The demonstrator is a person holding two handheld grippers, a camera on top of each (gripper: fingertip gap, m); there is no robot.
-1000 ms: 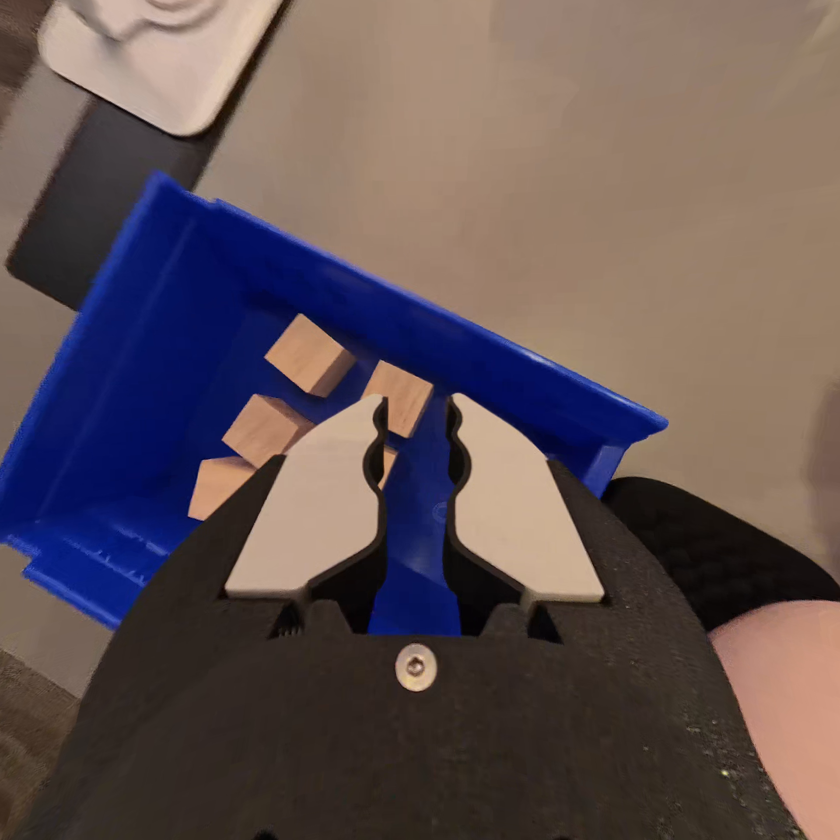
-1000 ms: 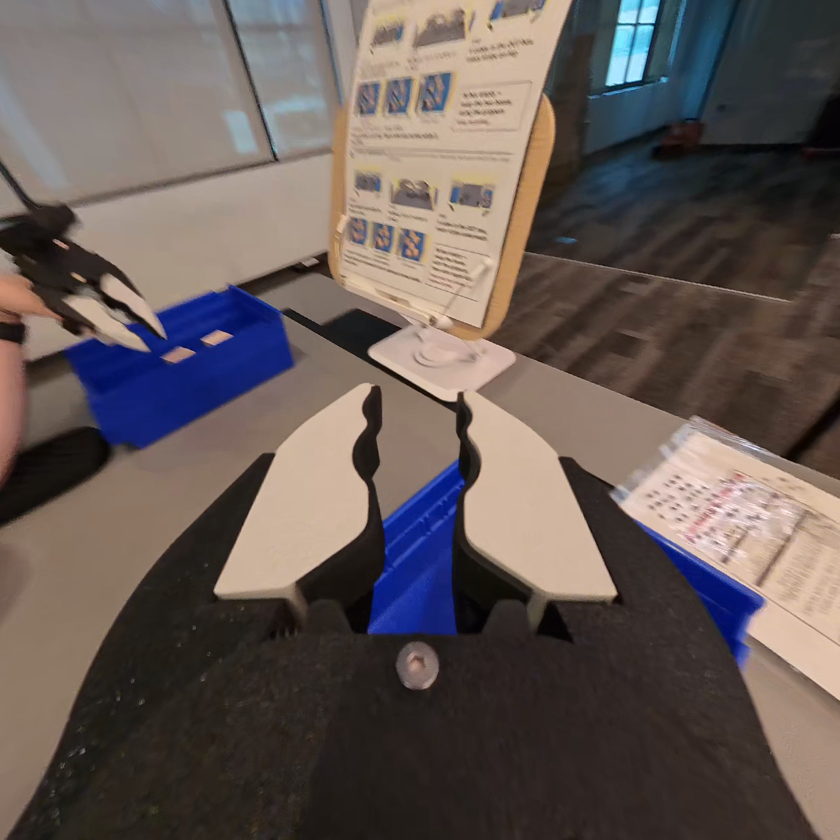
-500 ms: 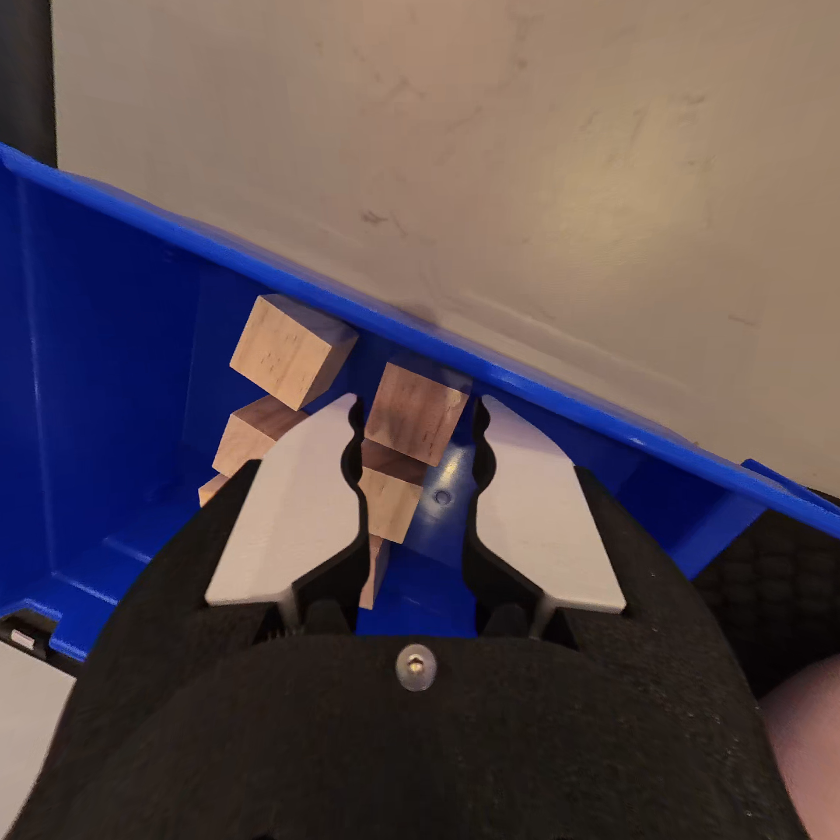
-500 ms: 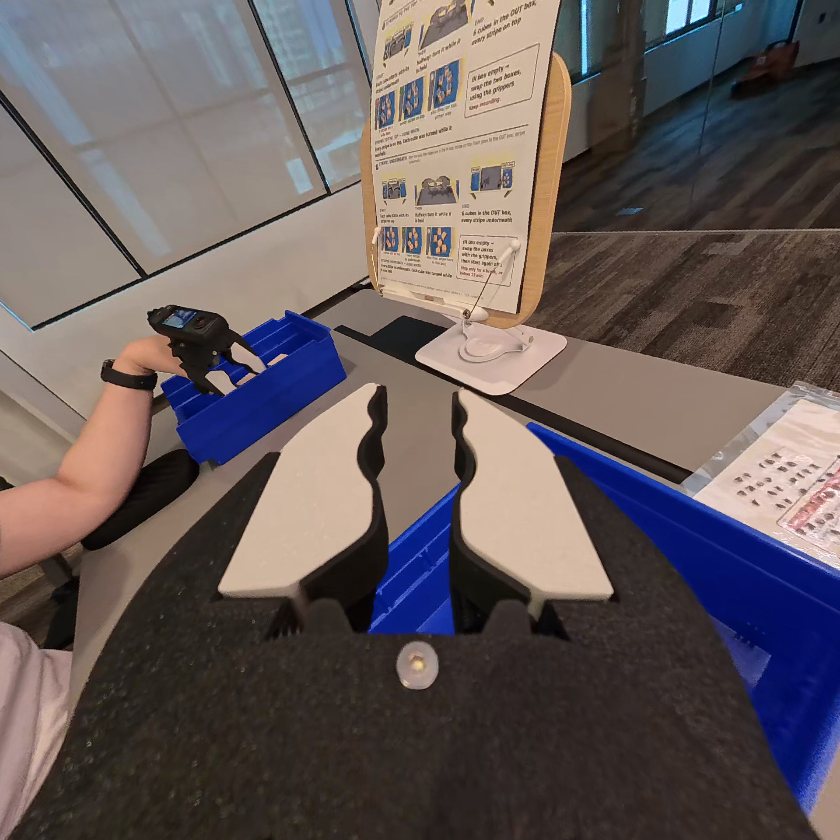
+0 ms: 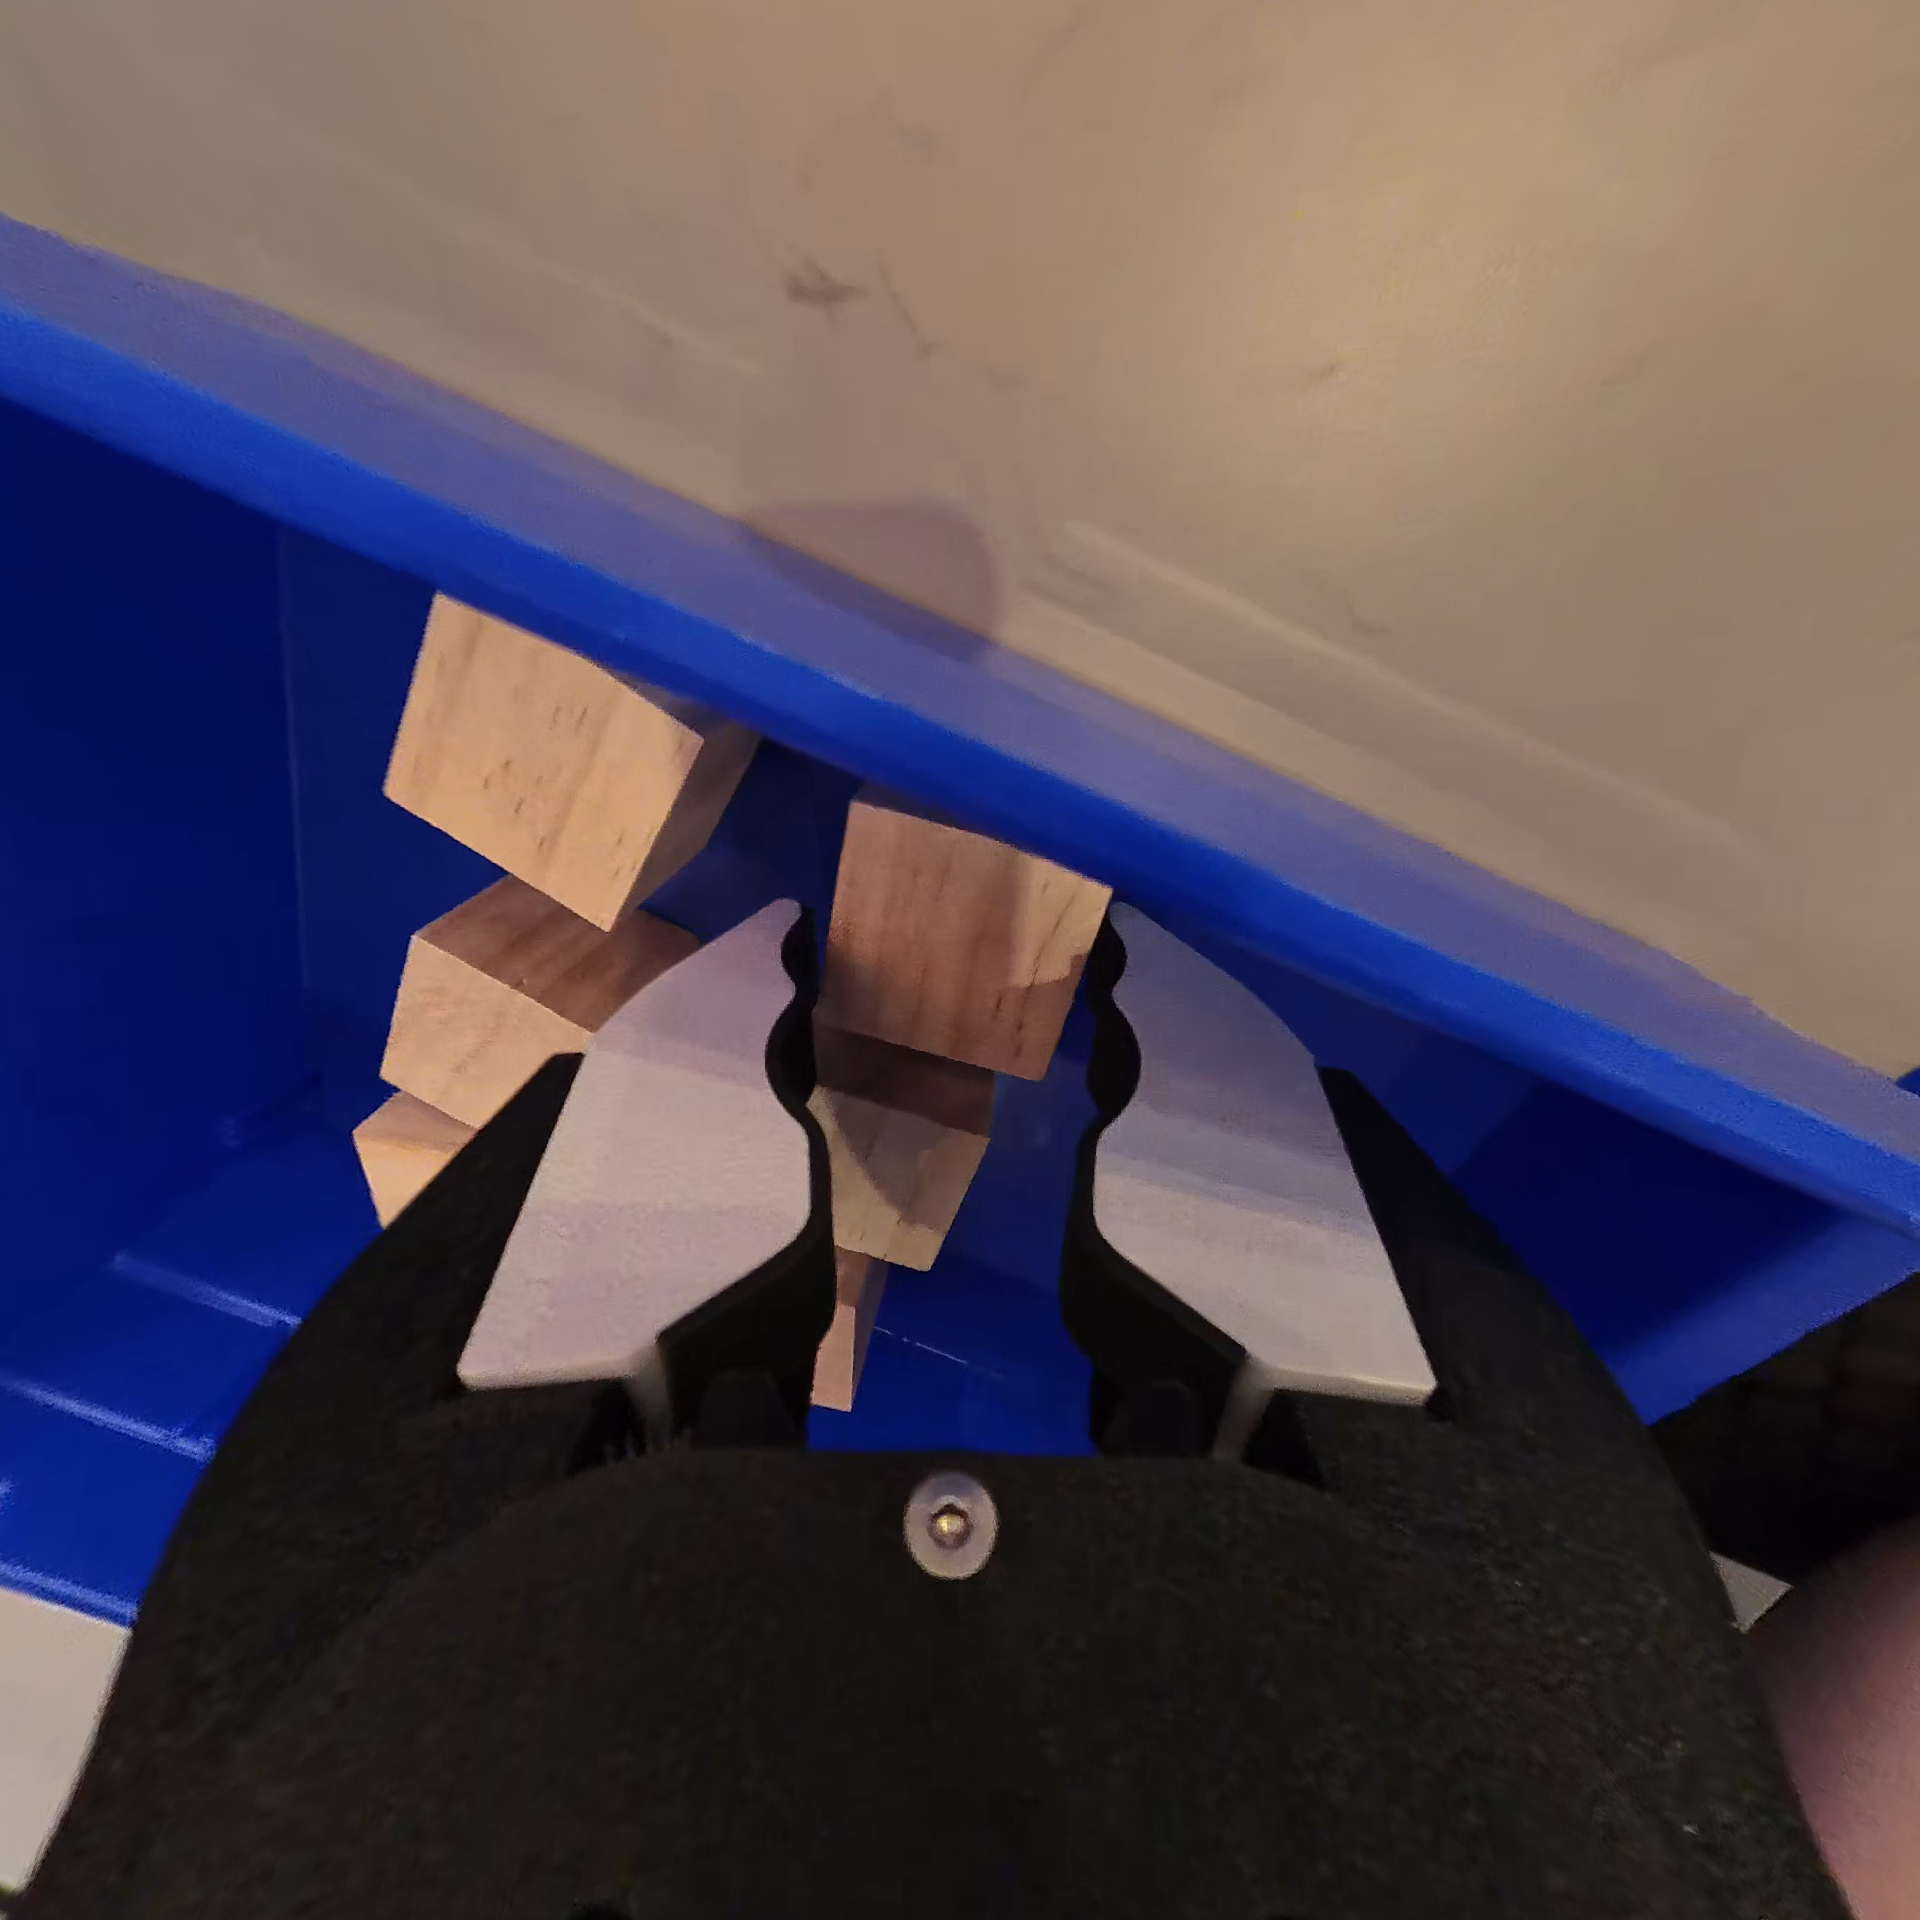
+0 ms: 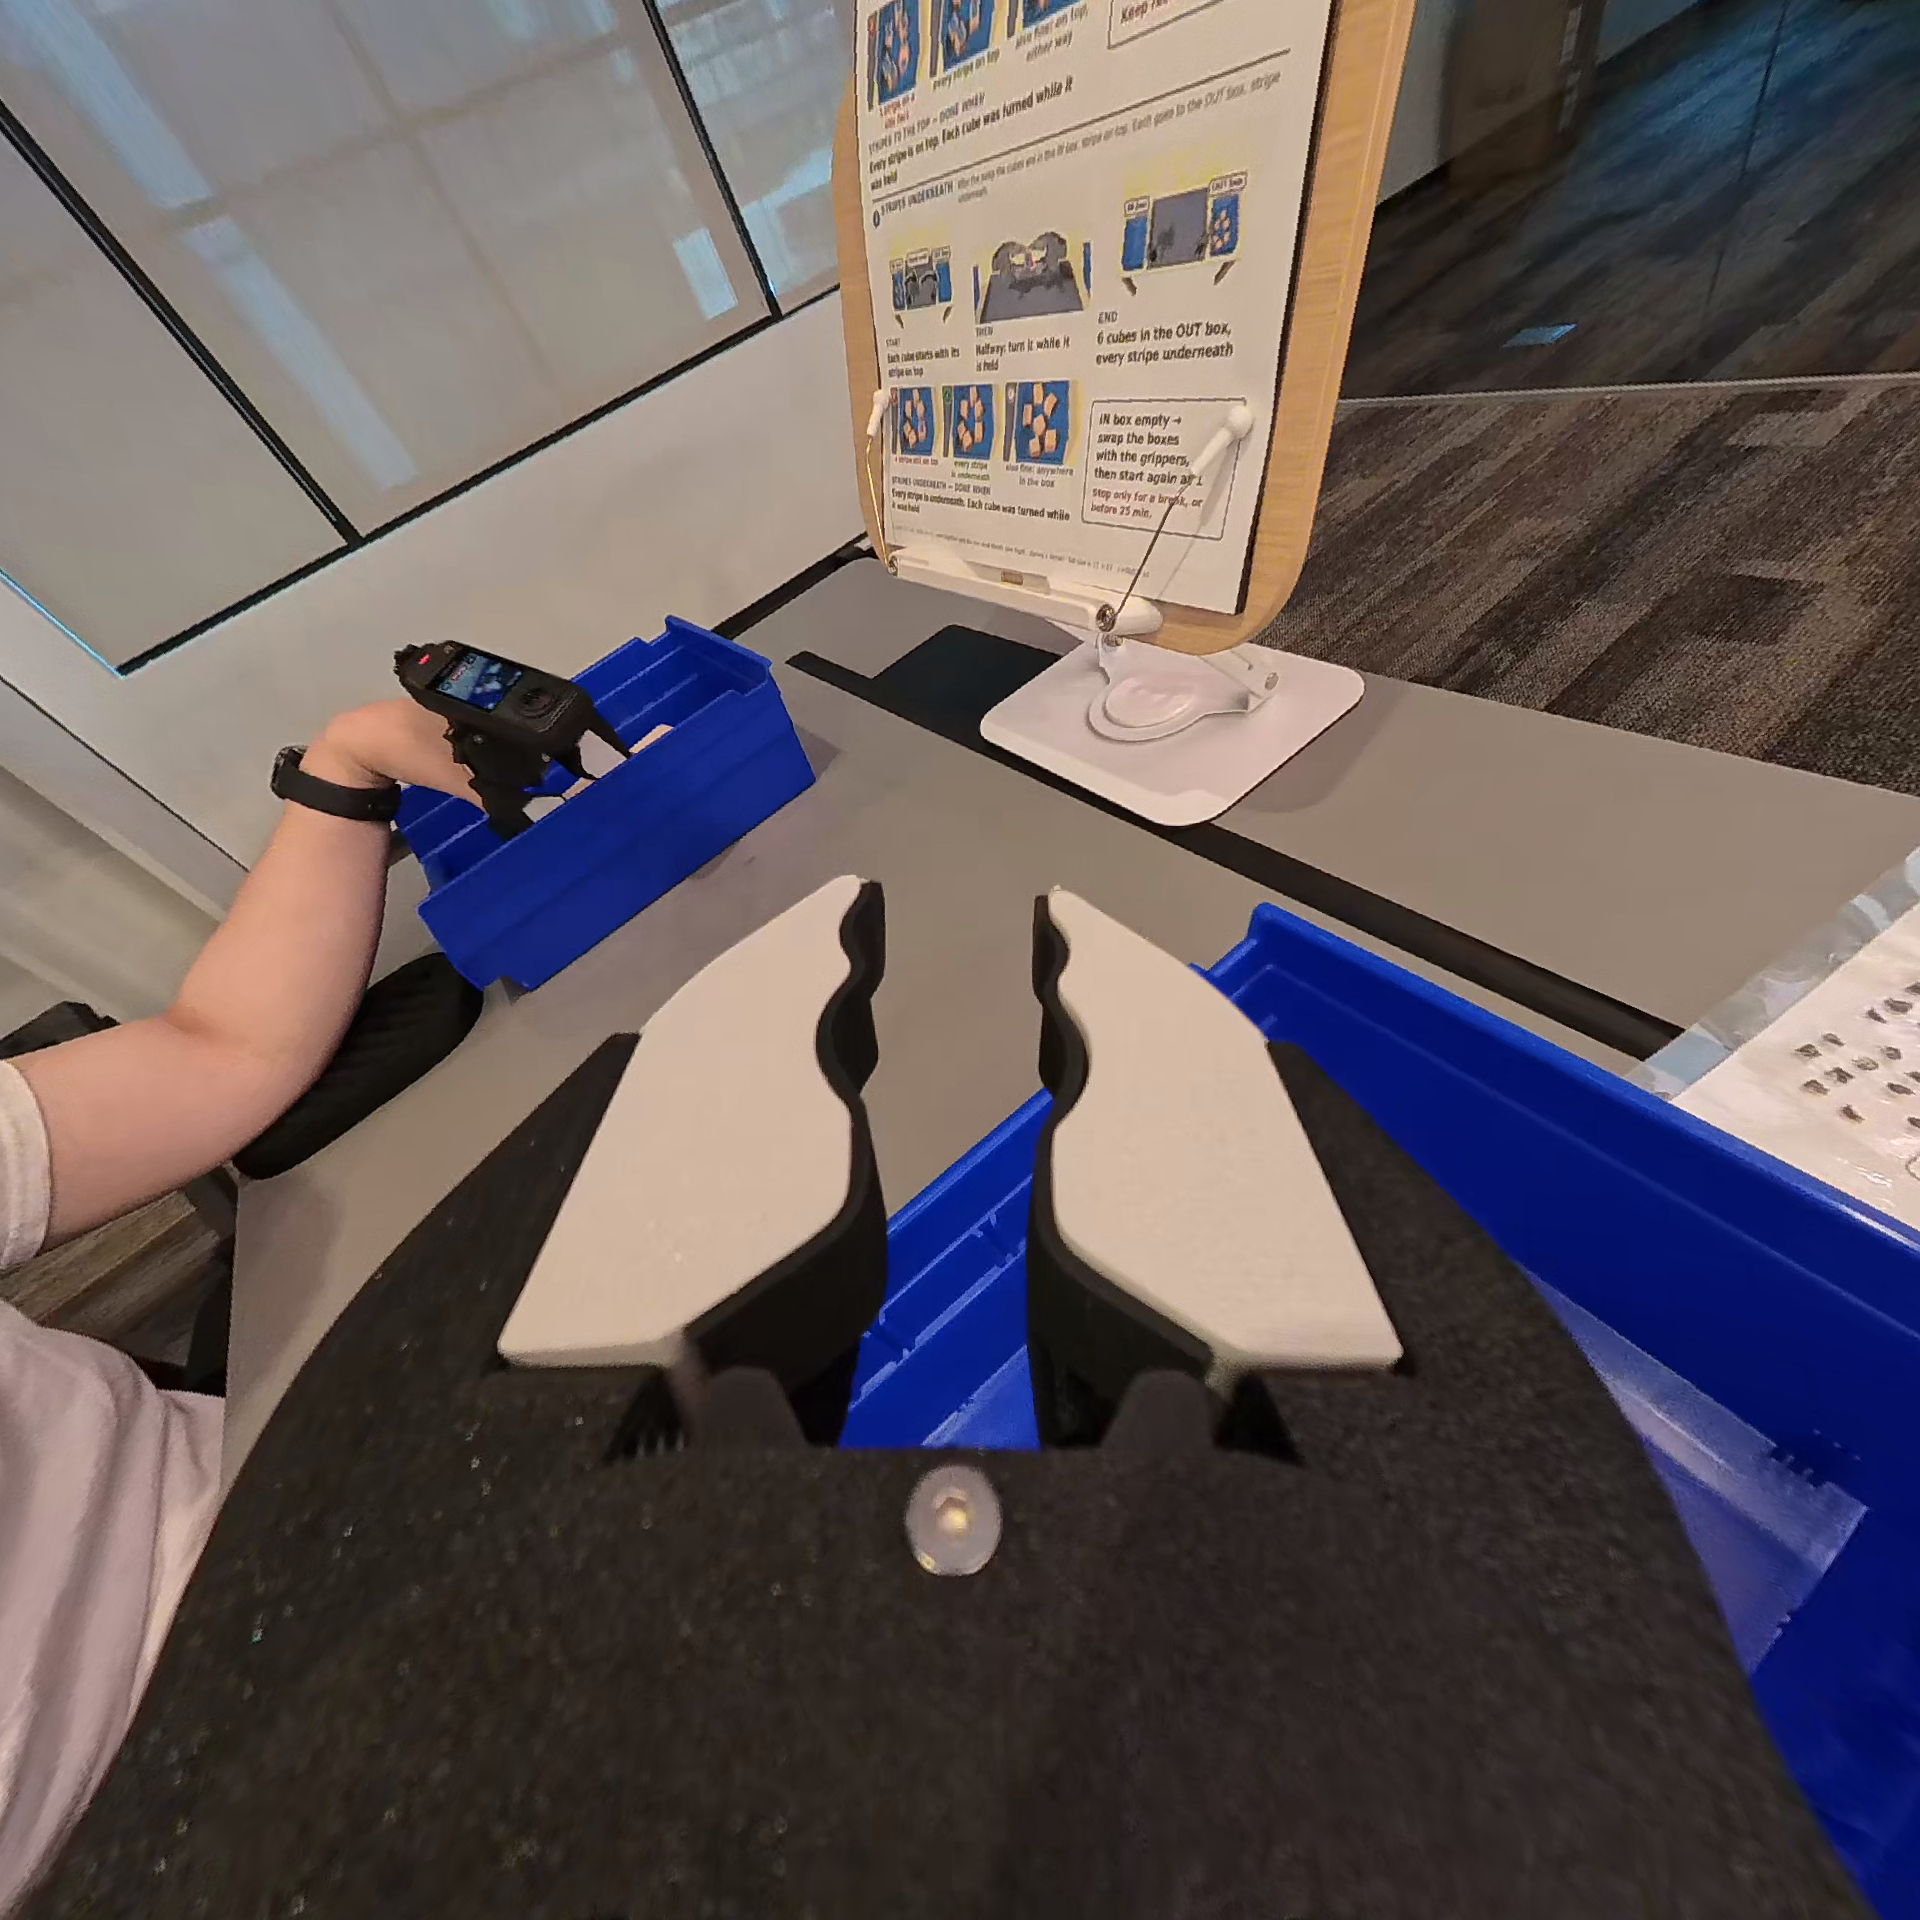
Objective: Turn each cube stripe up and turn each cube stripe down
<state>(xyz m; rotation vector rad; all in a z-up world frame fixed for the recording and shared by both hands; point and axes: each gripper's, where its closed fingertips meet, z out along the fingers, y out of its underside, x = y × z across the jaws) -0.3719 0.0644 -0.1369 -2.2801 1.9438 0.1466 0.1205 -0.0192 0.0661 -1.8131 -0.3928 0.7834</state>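
Note:
Several plain wooden cubes lie in a blue bin (image 5: 1247,831); no stripe shows on them. My left gripper (image 5: 956,920) is open inside this bin, its fingertips on either side of one cube (image 5: 935,977) that rests against the bin's far wall. More cubes (image 5: 540,769) (image 5: 488,1008) lie to its left, and another cube (image 5: 894,1174) lies between my fingers nearer the palm. In the right wrist view the left gripper (image 6: 582,753) dips into that bin (image 6: 623,862). My right gripper (image 6: 956,904) is open and empty above the near corner of a second blue bin (image 6: 1558,1174).
An instruction board on a white stand (image 6: 1174,727) is at the back of the grey table (image 6: 935,810). A plastic-wrapped sheet (image 6: 1829,1070) lies at the far right. A person's arm (image 6: 239,935) and a black pad (image 6: 353,1060) are at the left table edge.
My left gripper dropped into the bin, opened wider and moved closer, so its tips now straddle the cube at the far wall. My right gripper tilted down and shifted over the second bin.

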